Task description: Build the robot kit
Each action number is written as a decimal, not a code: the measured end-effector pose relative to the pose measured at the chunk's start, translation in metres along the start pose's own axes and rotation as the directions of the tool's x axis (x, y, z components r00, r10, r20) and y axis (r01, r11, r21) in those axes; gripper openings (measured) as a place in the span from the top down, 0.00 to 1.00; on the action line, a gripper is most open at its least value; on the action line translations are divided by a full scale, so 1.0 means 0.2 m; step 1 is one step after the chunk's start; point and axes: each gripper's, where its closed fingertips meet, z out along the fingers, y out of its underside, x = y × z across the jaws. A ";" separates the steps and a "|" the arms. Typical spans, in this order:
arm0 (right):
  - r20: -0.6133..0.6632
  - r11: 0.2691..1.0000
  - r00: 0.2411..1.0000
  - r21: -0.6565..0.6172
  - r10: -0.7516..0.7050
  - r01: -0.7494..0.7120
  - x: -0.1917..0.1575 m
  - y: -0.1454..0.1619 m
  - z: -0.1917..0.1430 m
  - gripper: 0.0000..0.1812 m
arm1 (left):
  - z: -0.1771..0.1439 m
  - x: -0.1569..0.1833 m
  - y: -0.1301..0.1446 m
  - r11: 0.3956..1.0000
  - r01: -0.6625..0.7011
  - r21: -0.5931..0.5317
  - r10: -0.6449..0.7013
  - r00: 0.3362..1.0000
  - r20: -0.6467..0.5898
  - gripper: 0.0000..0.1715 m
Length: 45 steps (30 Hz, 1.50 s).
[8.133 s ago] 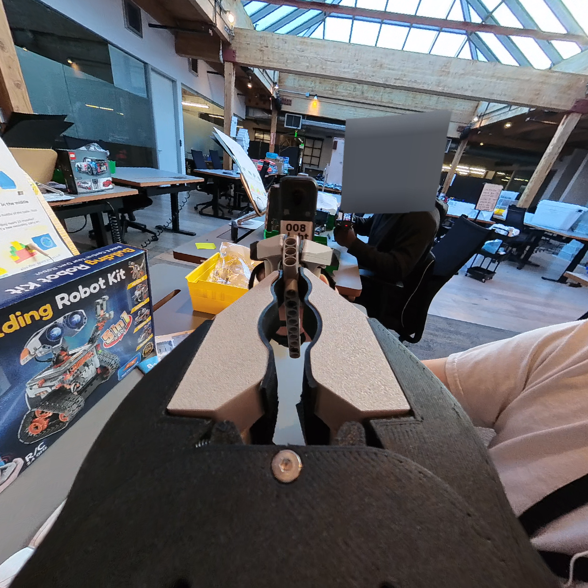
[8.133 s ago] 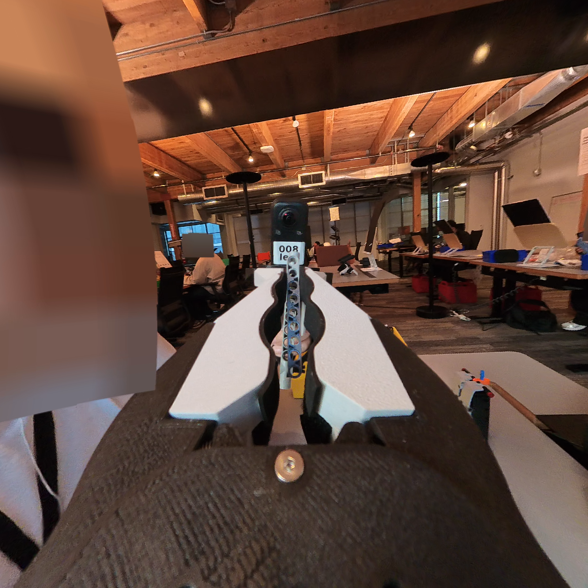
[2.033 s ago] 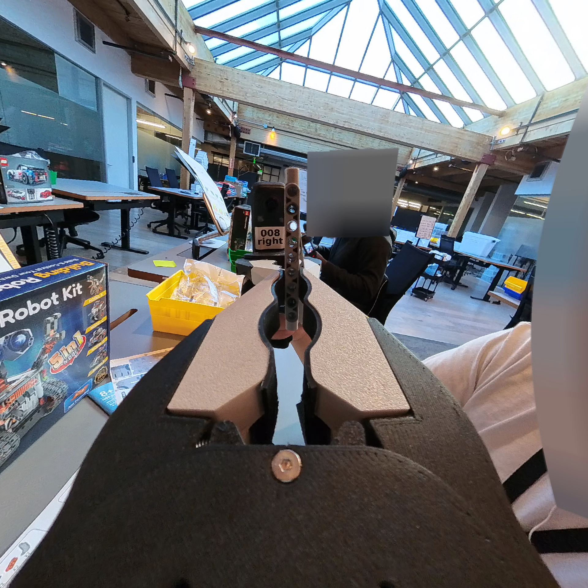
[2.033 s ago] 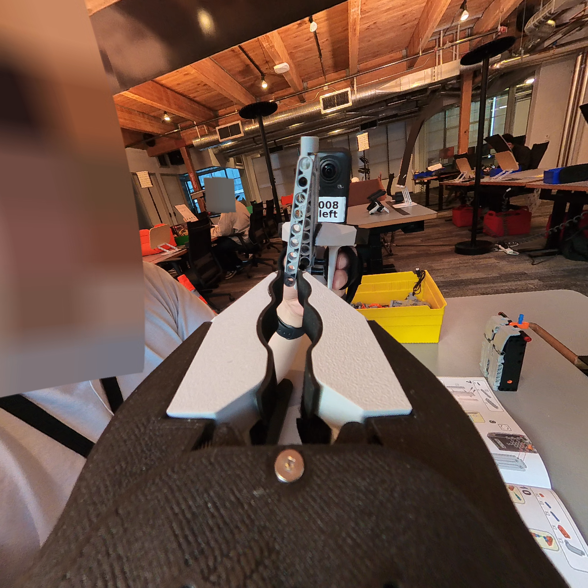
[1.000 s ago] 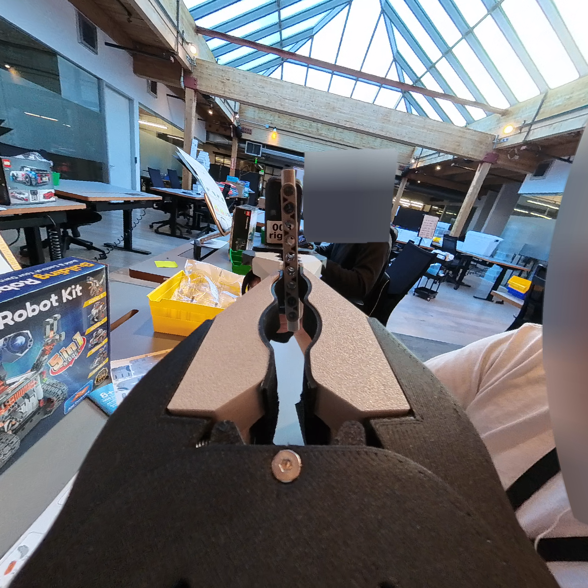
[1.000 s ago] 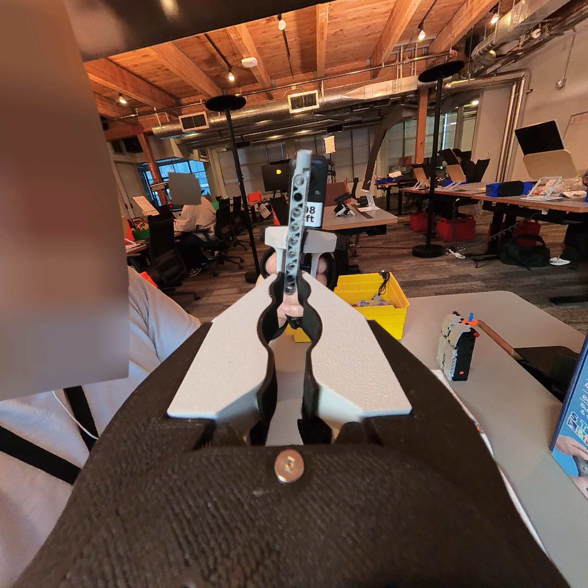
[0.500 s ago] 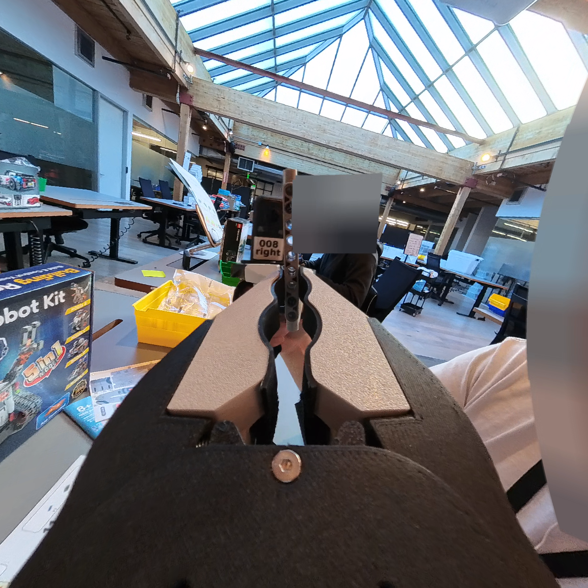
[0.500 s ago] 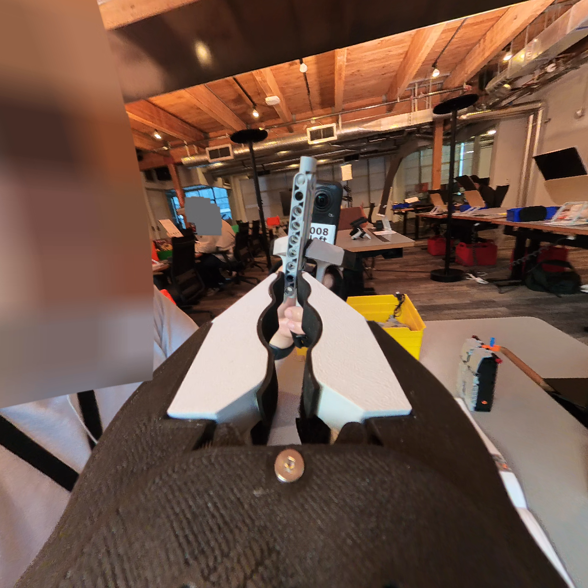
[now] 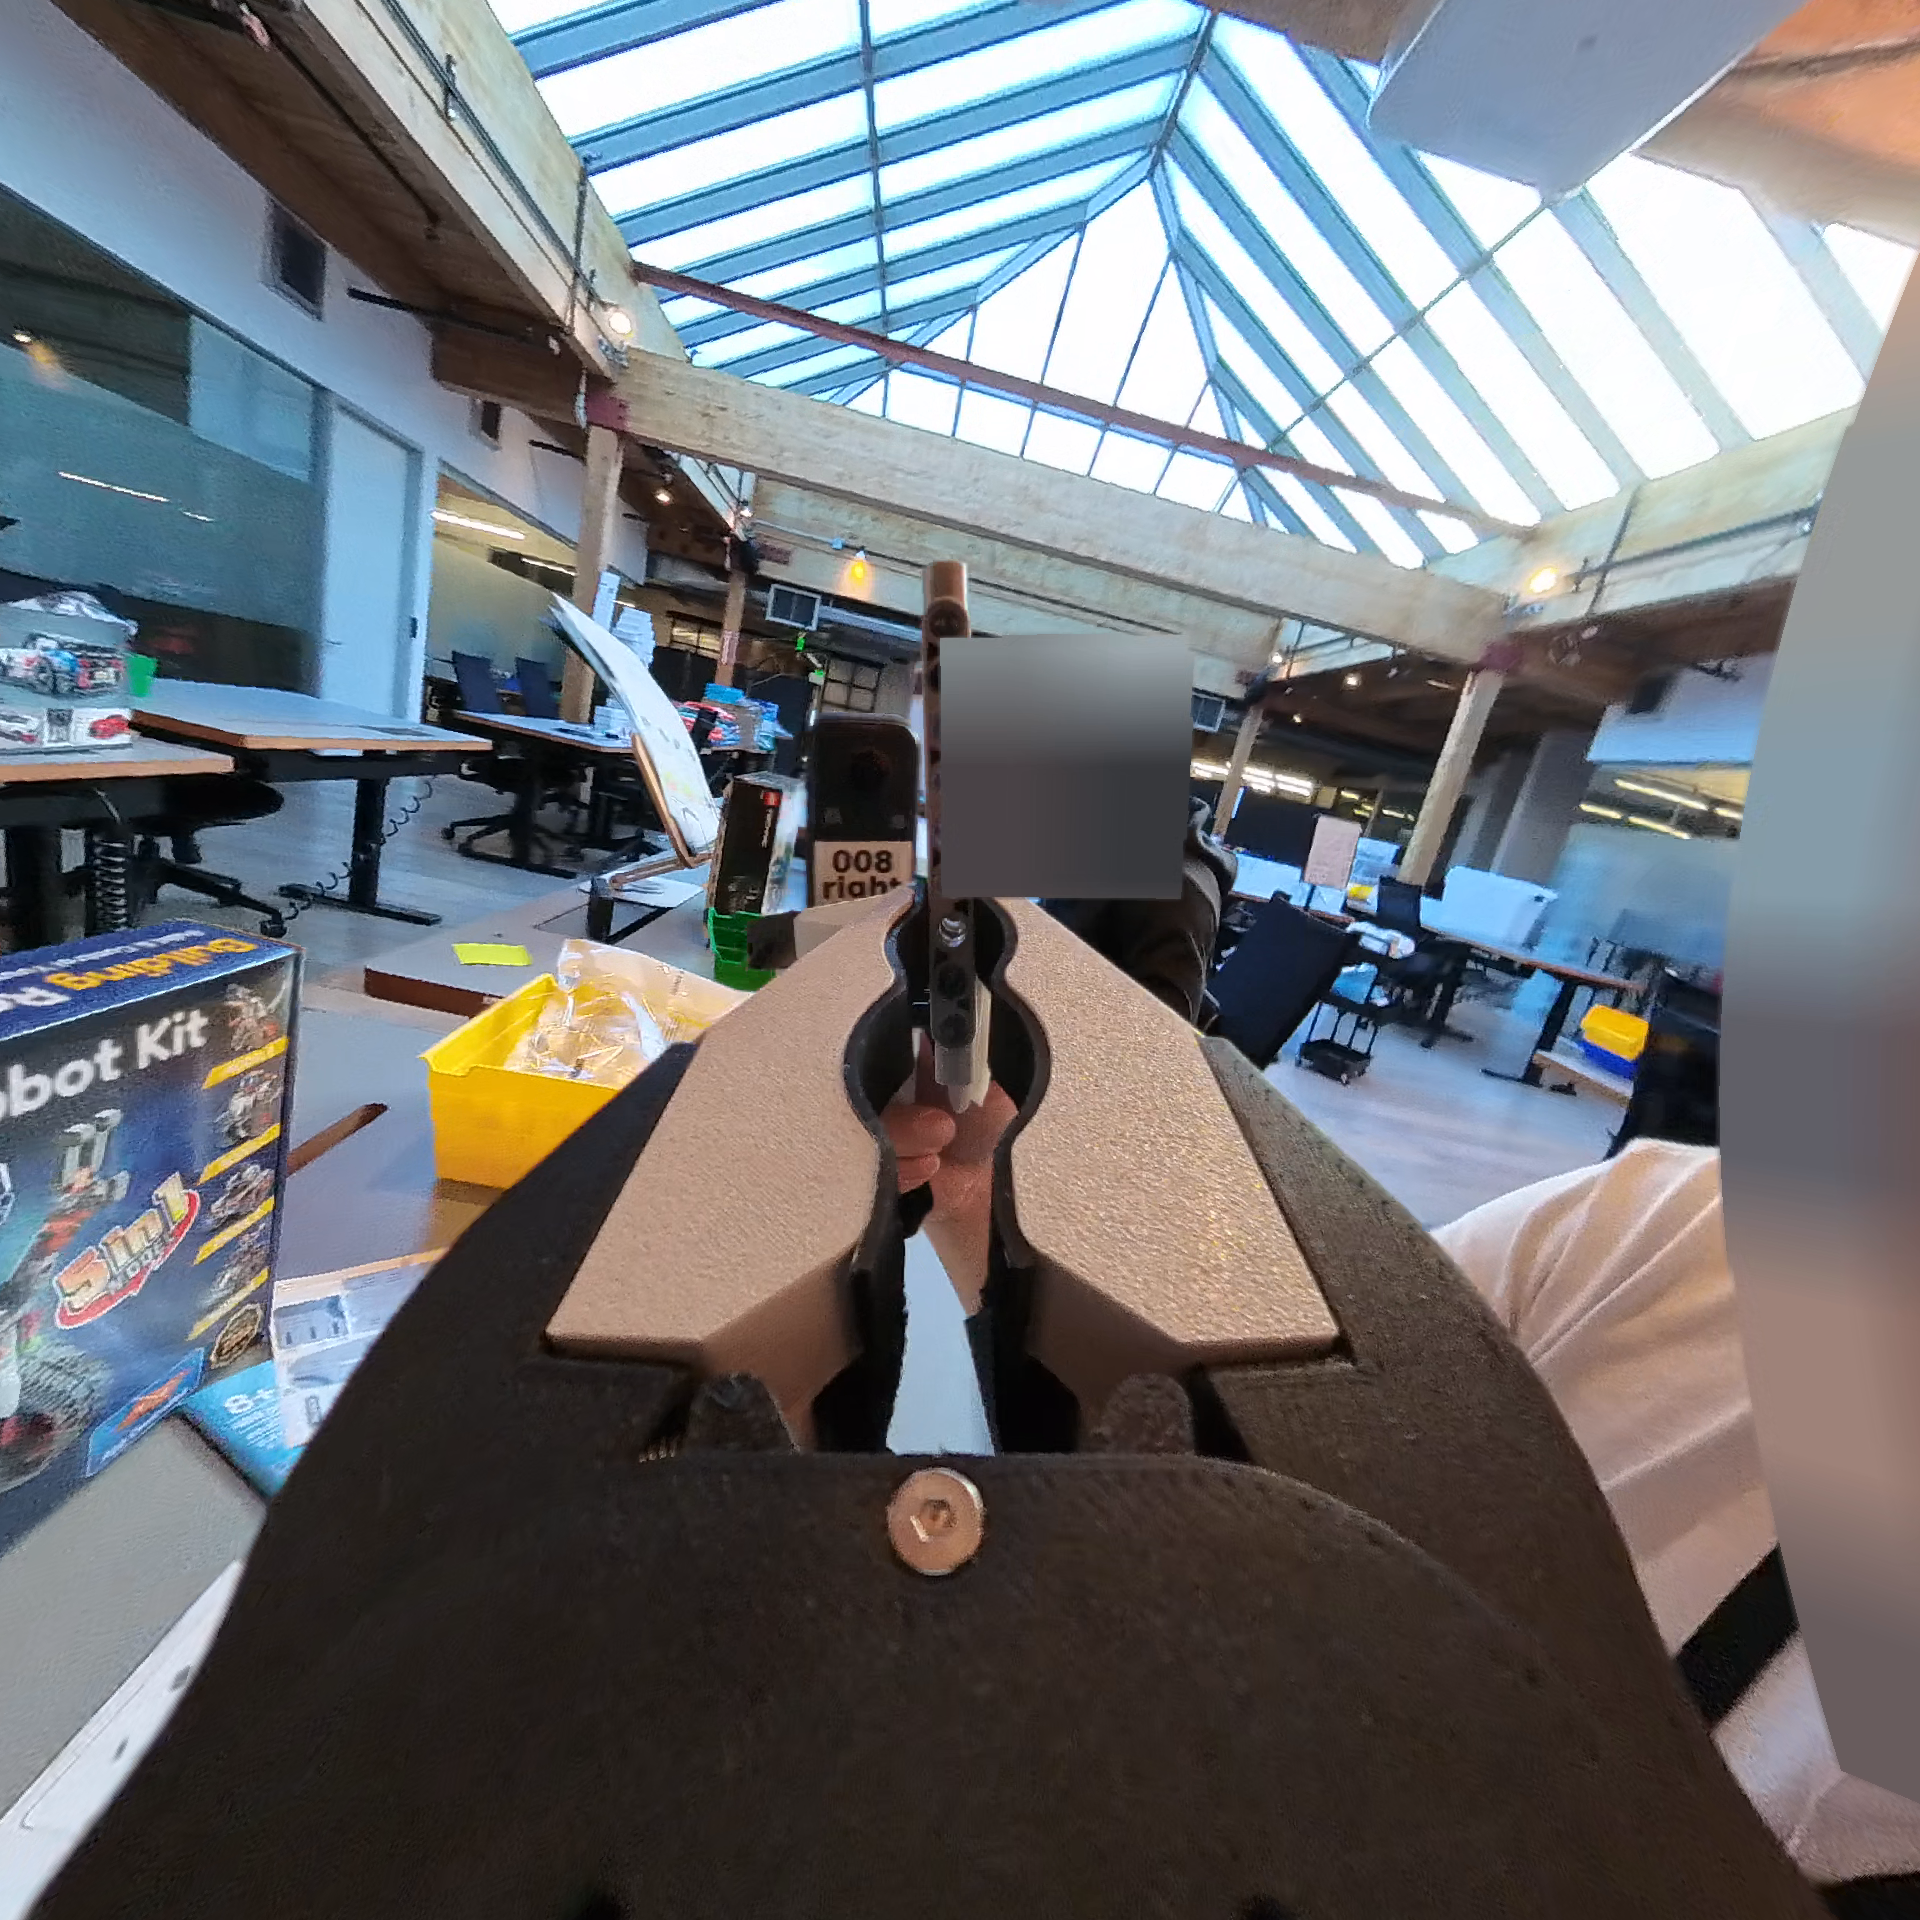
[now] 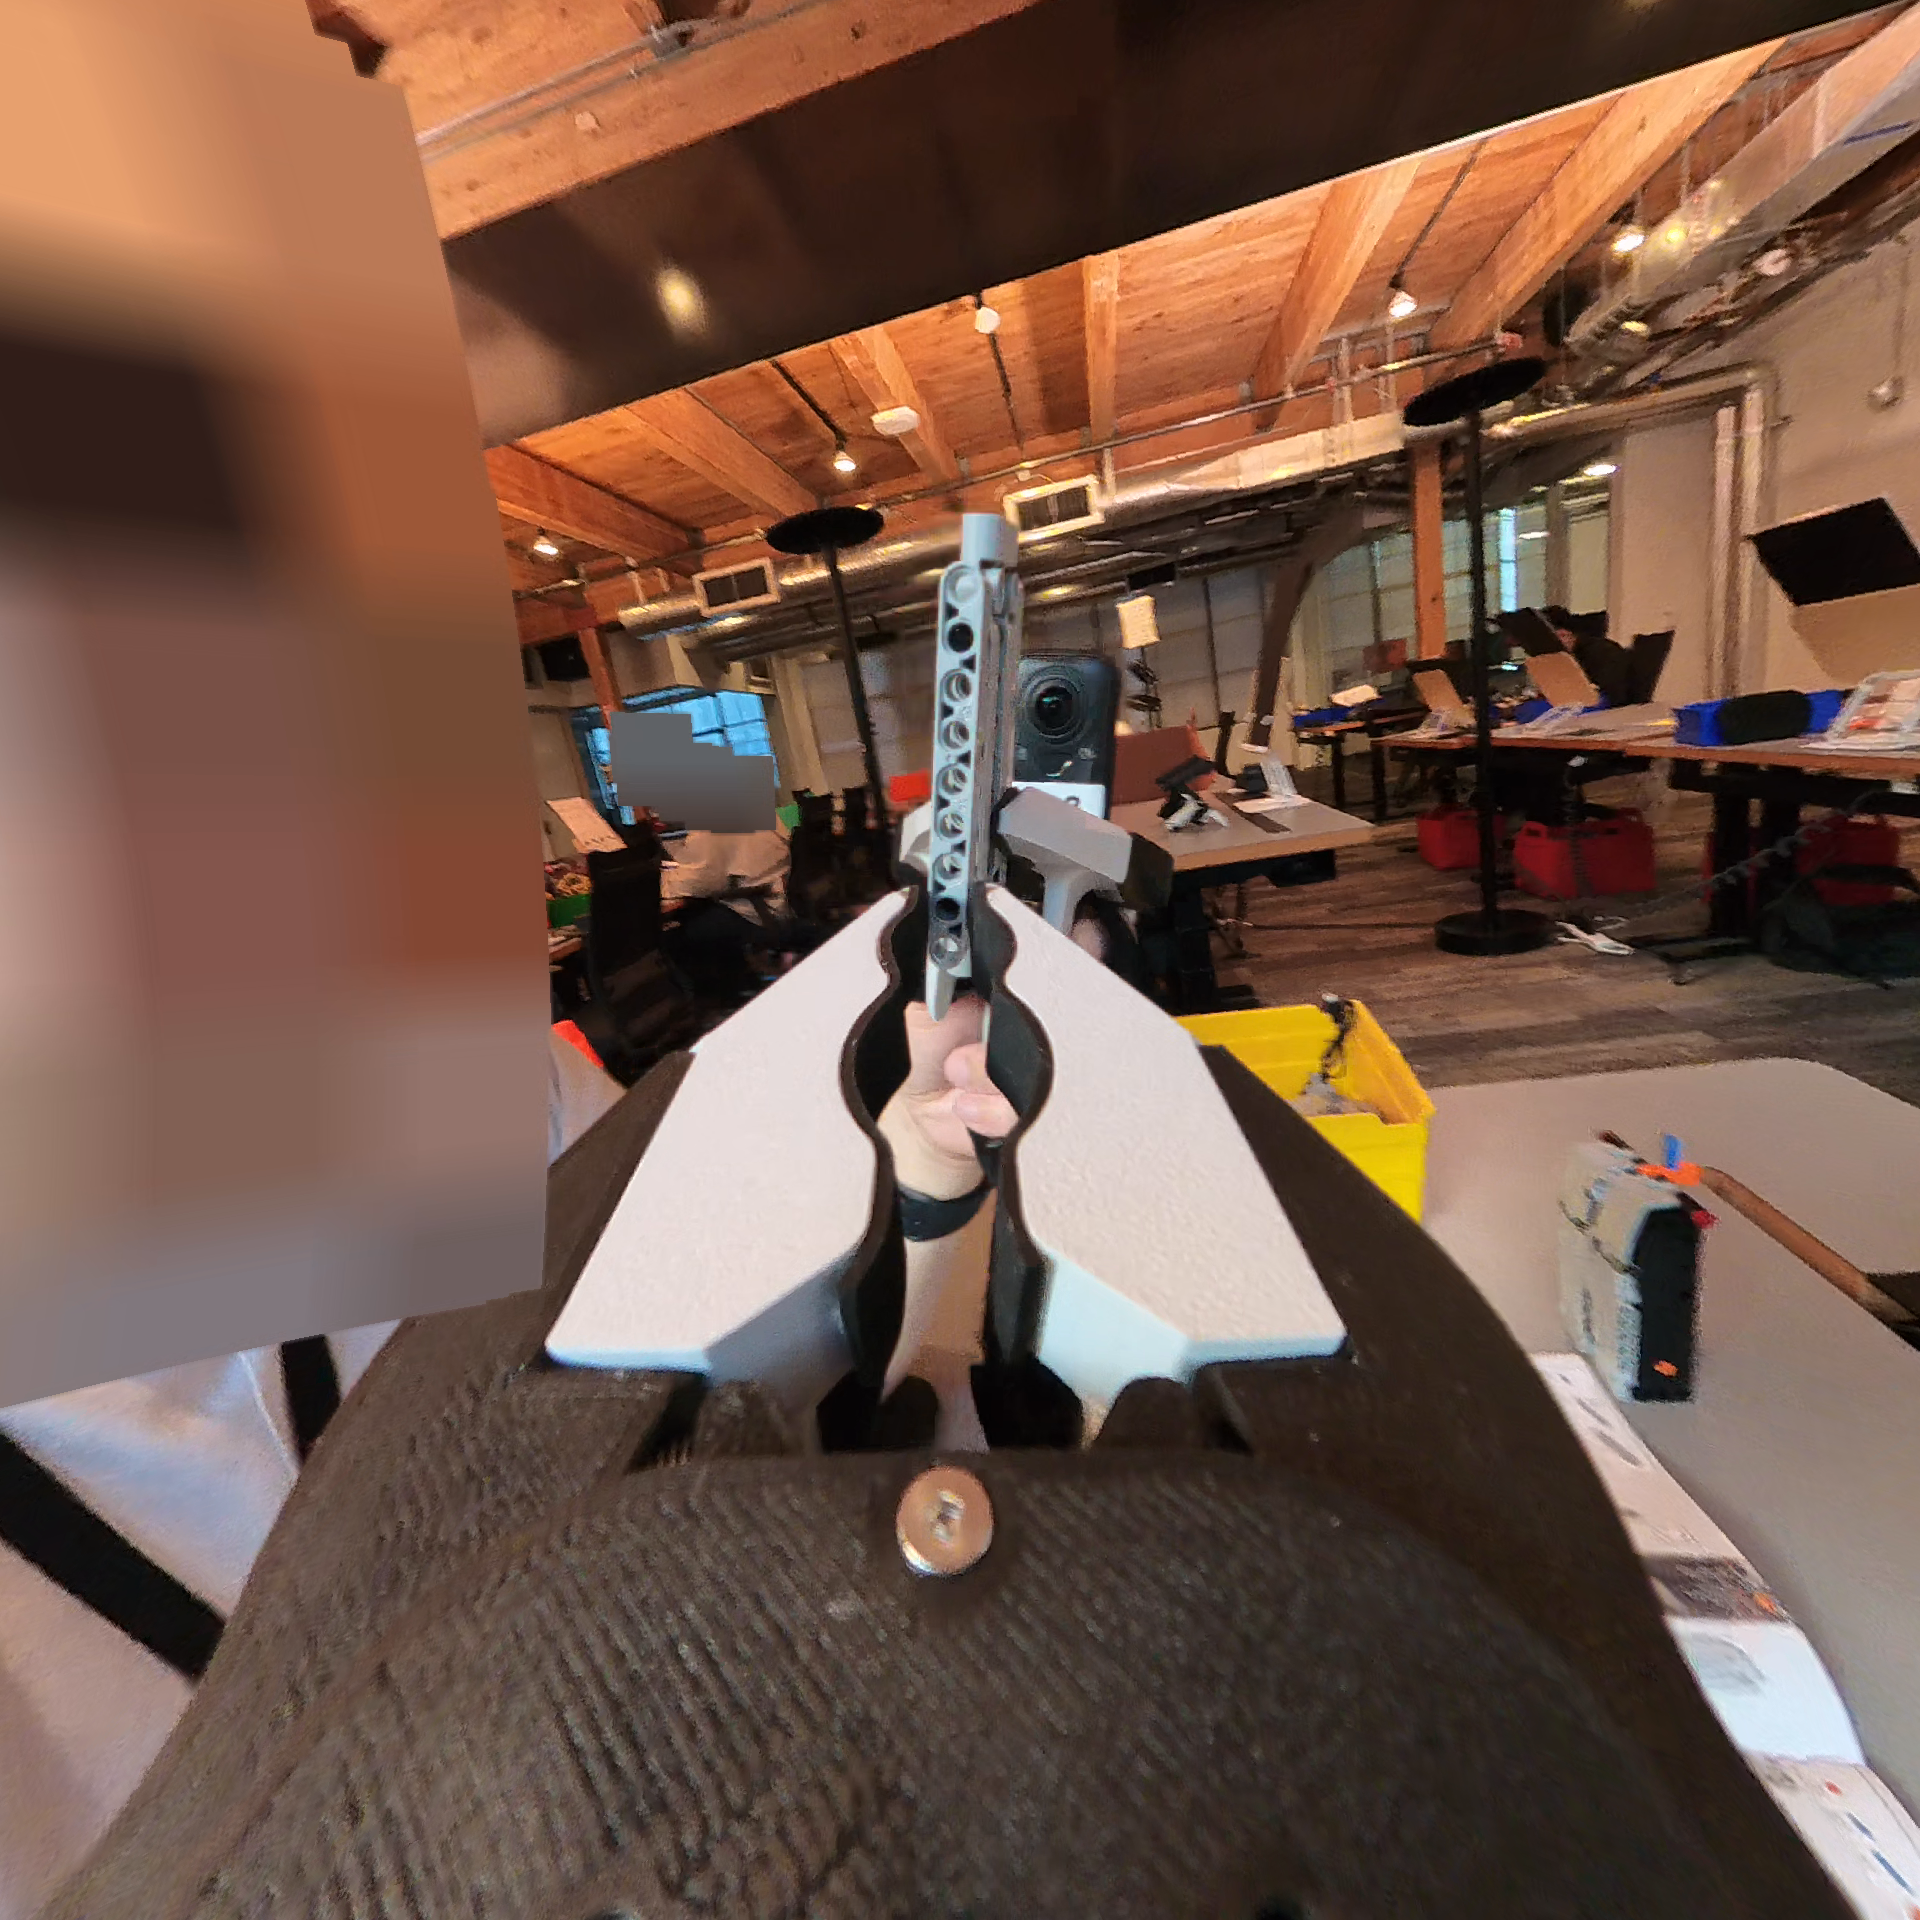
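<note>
A long grey beam with a row of holes [image 9: 945, 966] stands upright between the tips of my left gripper [image 9: 948, 914], which is shut on its lower end. The same beam [image 10: 961, 769] shows in the right wrist view, clamped at its lower end by my right gripper [image 10: 956, 904]. A second thin grey piece seems to lie against it. The two grippers face each other in the air, tip to tip. The right gripper [image 9: 862, 821] shows behind the beam in the left view, and the left gripper [image 10: 1065, 831] in the right view. A hand [image 10: 951, 1101] shows through the jaws.
A blue robot kit box [image 9: 125, 1174], a yellow bin [image 9: 540, 1070] with clear bags and a leaflet [image 9: 322, 1330] lie on the table at left. The right view shows another yellow bin [image 10: 1340, 1101], a grey and black block [image 10: 1631, 1257] and an instruction booklet [image 10: 1766, 1683].
Both grippers have tilted up a little and stay shut on the beam. Since 8 s ago the beam has come to stick up high above the fingertips. The left gripper now sits right of the beam.
</note>
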 end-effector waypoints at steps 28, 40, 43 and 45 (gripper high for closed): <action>-0.176 0.984 0.968 0.028 0.176 -0.174 0.15 -0.04 -0.12 0.97 | 0.08 -0.14 0.29 0.961 0.138 -0.240 -0.119 0.989 0.091 0.92; -0.166 0.974 0.961 -0.012 0.223 -0.228 0.15 0.01 -0.08 0.97 | 0.10 -0.13 0.32 0.953 -0.015 -0.303 0.040 0.996 0.075 0.96; -0.168 0.979 0.965 -0.017 0.199 -0.205 0.15 0.02 -0.07 0.97 | 0.09 -0.14 0.34 0.947 0.026 -0.322 0.004 0.996 0.092 0.97; -0.131 0.992 0.984 -0.018 0.123 -0.126 0.11 0.00 -0.06 0.96 | 0.10 -0.12 0.33 0.951 0.053 -0.305 -0.032 0.997 0.073 0.97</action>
